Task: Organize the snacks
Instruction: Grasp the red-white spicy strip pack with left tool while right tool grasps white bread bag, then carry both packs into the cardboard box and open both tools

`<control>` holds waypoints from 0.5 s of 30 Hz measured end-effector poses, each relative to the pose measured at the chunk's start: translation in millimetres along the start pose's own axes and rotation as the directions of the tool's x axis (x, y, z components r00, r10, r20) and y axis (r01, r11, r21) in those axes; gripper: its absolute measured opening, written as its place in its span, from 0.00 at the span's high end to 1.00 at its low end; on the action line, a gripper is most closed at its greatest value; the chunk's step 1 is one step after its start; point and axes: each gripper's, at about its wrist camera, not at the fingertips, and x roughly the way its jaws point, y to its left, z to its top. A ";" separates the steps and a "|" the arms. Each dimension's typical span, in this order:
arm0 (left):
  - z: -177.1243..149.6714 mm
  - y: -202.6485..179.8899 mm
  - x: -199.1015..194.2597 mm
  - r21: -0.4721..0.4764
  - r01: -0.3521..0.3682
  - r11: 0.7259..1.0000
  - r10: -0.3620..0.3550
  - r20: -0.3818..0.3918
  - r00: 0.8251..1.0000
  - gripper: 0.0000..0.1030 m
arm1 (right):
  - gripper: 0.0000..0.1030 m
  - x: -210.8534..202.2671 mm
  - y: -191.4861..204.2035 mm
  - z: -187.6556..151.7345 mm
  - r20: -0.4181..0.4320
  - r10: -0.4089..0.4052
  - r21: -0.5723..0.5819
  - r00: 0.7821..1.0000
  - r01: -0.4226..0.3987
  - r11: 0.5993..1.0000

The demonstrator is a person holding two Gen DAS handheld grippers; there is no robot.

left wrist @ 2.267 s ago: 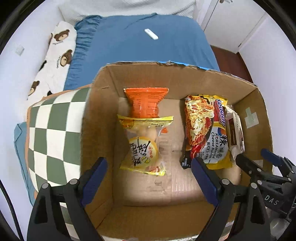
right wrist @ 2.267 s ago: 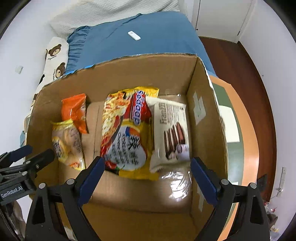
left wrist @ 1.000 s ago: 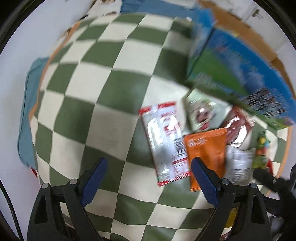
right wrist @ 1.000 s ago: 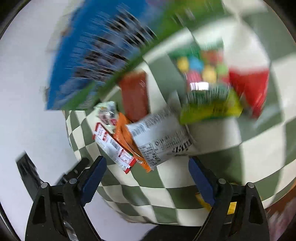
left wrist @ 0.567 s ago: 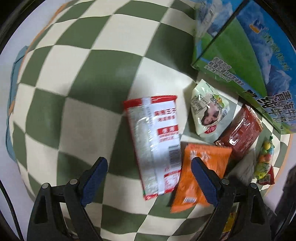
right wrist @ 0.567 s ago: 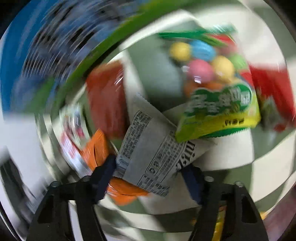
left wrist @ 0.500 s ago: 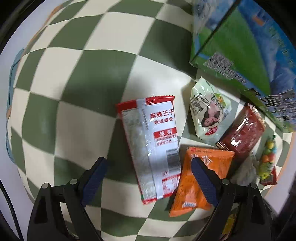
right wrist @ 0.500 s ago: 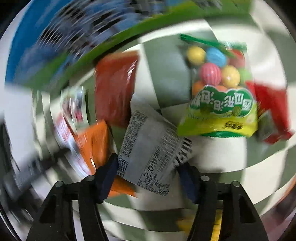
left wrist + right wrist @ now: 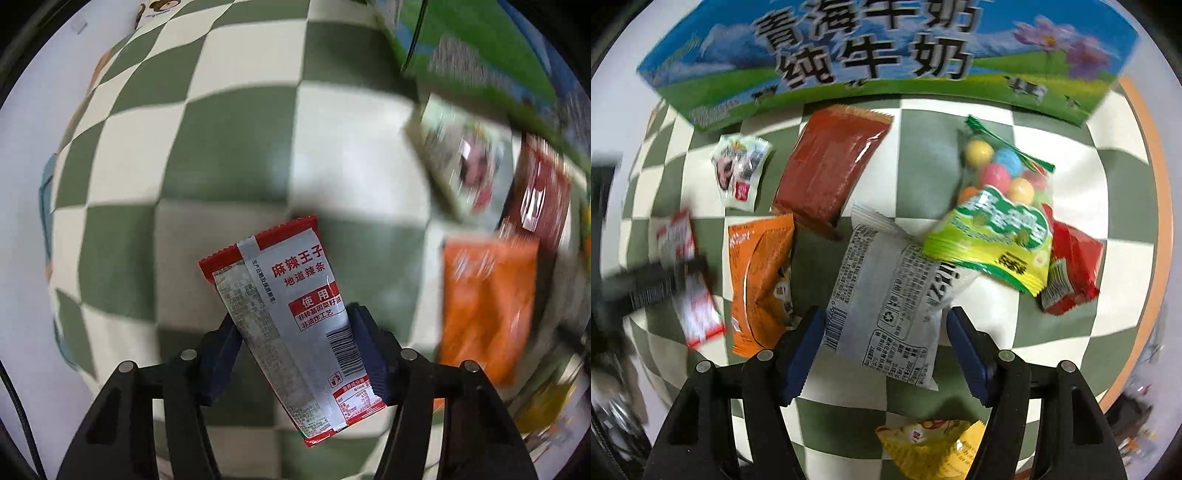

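My left gripper (image 9: 293,343) is shut on a red-and-silver snack packet (image 9: 291,314) and holds it above the green-and-cream checked cloth (image 9: 207,155). My right gripper (image 9: 886,339) has its jaws either side of a silver-white snack packet (image 9: 890,295) that lies on the cloth; they look close to its edges, but I cannot tell if they pinch it. The left gripper and its red packet (image 9: 690,280) show blurred at the left of the right wrist view.
Loose snacks lie around: an orange packet (image 9: 761,273), a dark red packet (image 9: 831,162), a small white packet (image 9: 740,170), a green bag of coloured balls (image 9: 1001,206), a red packet (image 9: 1071,266) and a yellow packet (image 9: 931,443). A blue-and-green milk carton box (image 9: 879,55) stands behind them.
Both grippers left the cardboard box and came down over the snacks on the cloth. The left jaws closed on the red-and-silver packet and lifted it. The right jaws narrowed around the silver-white packet.
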 end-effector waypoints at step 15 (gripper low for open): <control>-23.2 33.2 22.7 -0.208 0.113 0.972 -0.128 -0.056 0.990 0.46 | 0.45 7.9 18.6 -9.9 0.055 -0.062 -0.131 0.997 0.069 0.989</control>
